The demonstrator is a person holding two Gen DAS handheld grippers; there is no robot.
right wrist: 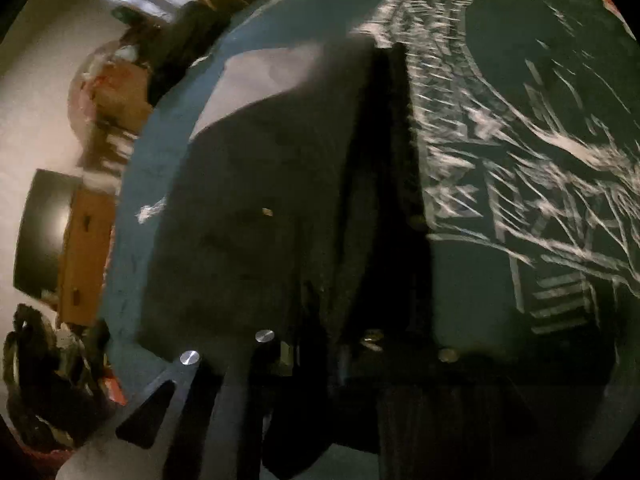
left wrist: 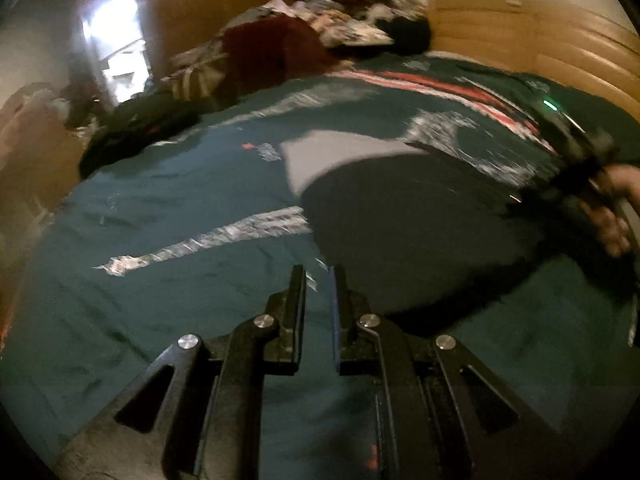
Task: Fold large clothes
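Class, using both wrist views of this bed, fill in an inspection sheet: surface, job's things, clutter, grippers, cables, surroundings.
Surface: teal bedspread with white and red print covers the bed.
Job's things: dark garment with a pale grey panel lies spread on the bedspread.
Clutter: pile of mixed clothes at the bed's far end; a black bag-like item at its left edge.
Grippers: left gripper nearly shut, nothing between its jaws; right gripper shut on the dark garment, held by a hand.
Cables: nothing seen.
Surroundings: wooden headboard, bright doorway, cardboard box; much is blurred.
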